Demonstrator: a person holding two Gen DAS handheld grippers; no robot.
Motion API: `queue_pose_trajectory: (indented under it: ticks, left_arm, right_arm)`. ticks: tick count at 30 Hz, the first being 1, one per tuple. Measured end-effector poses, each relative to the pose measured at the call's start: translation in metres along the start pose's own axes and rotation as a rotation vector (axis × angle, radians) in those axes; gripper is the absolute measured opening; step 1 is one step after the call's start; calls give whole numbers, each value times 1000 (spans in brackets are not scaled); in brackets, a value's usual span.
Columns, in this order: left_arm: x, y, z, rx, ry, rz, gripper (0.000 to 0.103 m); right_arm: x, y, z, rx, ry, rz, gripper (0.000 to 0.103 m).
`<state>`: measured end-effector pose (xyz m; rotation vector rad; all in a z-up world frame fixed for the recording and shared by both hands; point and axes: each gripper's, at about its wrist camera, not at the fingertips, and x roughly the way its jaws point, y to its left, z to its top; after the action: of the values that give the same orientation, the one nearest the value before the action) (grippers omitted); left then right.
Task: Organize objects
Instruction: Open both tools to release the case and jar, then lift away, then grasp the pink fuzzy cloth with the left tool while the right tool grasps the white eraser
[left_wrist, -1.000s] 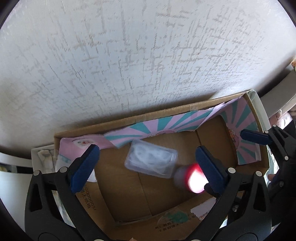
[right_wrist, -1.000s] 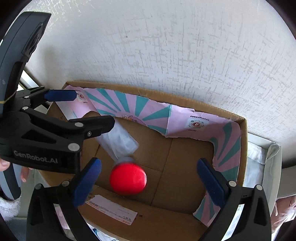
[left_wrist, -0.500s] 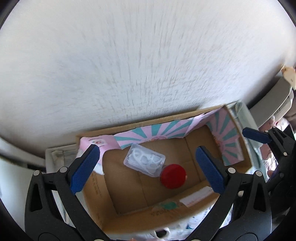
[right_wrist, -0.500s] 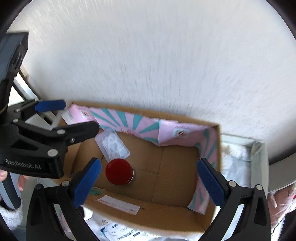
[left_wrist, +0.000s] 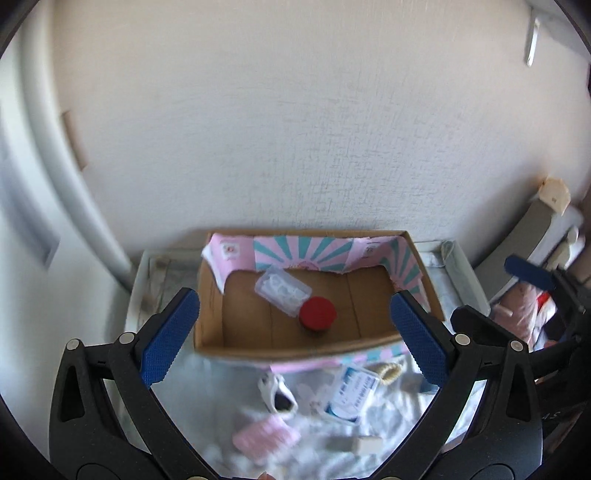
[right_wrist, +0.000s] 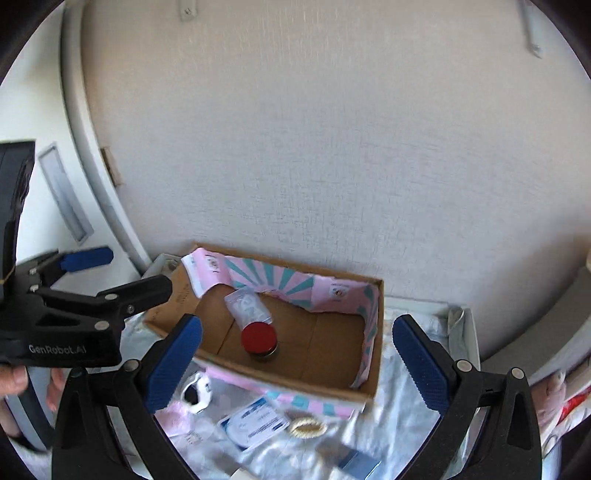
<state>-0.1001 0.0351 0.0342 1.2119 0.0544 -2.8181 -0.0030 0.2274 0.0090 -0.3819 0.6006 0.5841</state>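
Withdrawn grippers; clutter (right_wrist: 258, 428) before cardboard box (left_wrist: 295, 350).

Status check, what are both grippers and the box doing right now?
Left gripper open, right gripper open, both empty. Cardboard box holds red-lid jar, clear case. Nothing blocking.

Pale textured wall (left_wrist: 295, 129), filling the upper part of both views. White curved pipe or moulding (left_wrist: 62, 158) on the left, running down toward the surface's corner. Small tan block (right_wrist: 110, 166) fixed beside that moulding. Narrow white bracket (left_wrist: 530, 42) high on the wall at the right. Light patterned cloth (right_wrist: 402, 417), wrinkled, spread below. White raised rim (right_wrist: 472, 332) bordering the cloth on the right. Grey upright panel (left_wrist: 532, 225) at far right, capped by a pale wooden piece (left_wrist: 554, 190).
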Motion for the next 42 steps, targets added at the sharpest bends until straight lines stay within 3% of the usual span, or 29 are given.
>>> queue_pose_trajectory:
  ticks: [7,12,22,32,42]
  left_arm:
    - [-32,3,-47,-65,-46,34,103]
    - [-45,4,-63,-66,-40,-3,103]
    - [-69,16,-107,-95,-65,98,103]
    - [-70,52,-162,-179,-23,163,103]
    - [-9,66,-210,-218,87,145,103]
  right_arm:
    - [-29,-1,-37,31,-30,-47,103]
    - [-50,-2,-50,23,-73,-39,103]
    - [-63,3,-75,5,-95,1,103]
    - [-40,20,-107,-17,-59,25,103]
    - [22,32,-163,-42,46,26,103]
